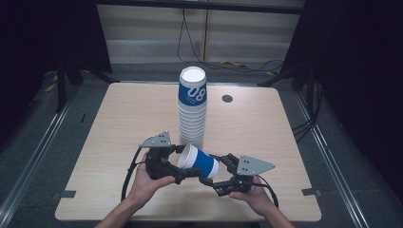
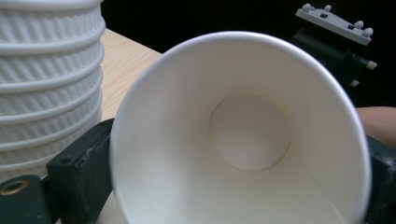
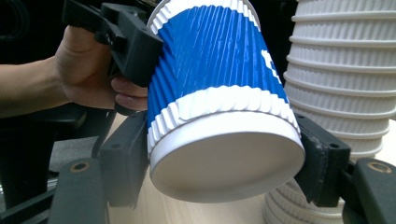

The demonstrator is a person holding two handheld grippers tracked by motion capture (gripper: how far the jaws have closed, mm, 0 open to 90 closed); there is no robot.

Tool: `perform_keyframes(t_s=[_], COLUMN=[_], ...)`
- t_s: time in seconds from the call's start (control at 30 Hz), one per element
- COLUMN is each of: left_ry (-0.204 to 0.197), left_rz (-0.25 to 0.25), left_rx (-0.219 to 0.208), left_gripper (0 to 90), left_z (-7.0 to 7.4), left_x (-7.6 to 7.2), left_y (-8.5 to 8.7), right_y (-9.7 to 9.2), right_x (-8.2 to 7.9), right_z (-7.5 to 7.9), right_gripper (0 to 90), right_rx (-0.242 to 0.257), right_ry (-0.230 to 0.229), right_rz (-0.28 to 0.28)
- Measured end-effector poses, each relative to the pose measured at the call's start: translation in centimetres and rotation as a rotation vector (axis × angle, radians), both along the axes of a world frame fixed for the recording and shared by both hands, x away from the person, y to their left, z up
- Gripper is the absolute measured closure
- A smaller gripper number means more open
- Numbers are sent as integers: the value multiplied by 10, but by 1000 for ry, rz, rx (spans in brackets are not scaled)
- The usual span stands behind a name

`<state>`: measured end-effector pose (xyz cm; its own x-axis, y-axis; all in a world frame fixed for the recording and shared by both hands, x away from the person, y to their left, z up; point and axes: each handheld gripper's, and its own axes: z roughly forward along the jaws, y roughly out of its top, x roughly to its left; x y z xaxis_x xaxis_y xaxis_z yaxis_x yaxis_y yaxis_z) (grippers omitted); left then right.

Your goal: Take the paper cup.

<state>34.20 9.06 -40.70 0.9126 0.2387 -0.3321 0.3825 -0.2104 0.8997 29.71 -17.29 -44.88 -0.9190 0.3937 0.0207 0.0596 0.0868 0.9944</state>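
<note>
- a single cup (image 1: 198, 161) lay on its side above the table (image 1: 119, 123), just in front of the cup stack (image 1: 192, 111), held between both grippers.
- left gripper (image 1: 177, 164) was clamped on the cup's rim end; its own view looked straight into the empty cup (image 2: 243, 135), with a jaw at each side of the rim.
- right gripper (image 1: 219, 173) was clamped on the base end; its view showed the base (image 3: 224, 158) pinched between both jaws, the stack (image 3: 341, 70) close behind.
- judgement: a hand-over between grippers appeared to be in hand. one gripper should let go only once the other holds firm; squeeze lightly, as the paper wall will likely crush.
- judgement: keep the cup off the stack, which could topple if knocked.
- left hand (image 1: 145, 183) and right hand (image 1: 256, 194) sat low at the near edge, forearms angled inward, grippers facing each other.
</note>
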Motion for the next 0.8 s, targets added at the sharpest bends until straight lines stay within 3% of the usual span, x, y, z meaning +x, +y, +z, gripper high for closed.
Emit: perform_keyframes(t_s=[0.23,0.37,0.7,0.77,0.8], left_ry=[6,-19,-47,-49,-65], left_rz=[-9,-10,-22,-20,-14], left_rx=[14,32,31,15,29], left_gripper=[89,105,142,166,166], left_z=[2,5,10,12,14], left_x=[0,-1,-4,-6,-6], left_y=[2,3,6,7,7], right_y=[2,4,6,7,7], right_x=[-1,0,-1,0,0], right_z=[-1,-3,-4,-4,-5], right_gripper=[280,276,263,230,217], right_rx=[-2,-8,-17,-20,-24], right_ry=[4,20,39,50,57], right_rz=[11,8,22,15,16])
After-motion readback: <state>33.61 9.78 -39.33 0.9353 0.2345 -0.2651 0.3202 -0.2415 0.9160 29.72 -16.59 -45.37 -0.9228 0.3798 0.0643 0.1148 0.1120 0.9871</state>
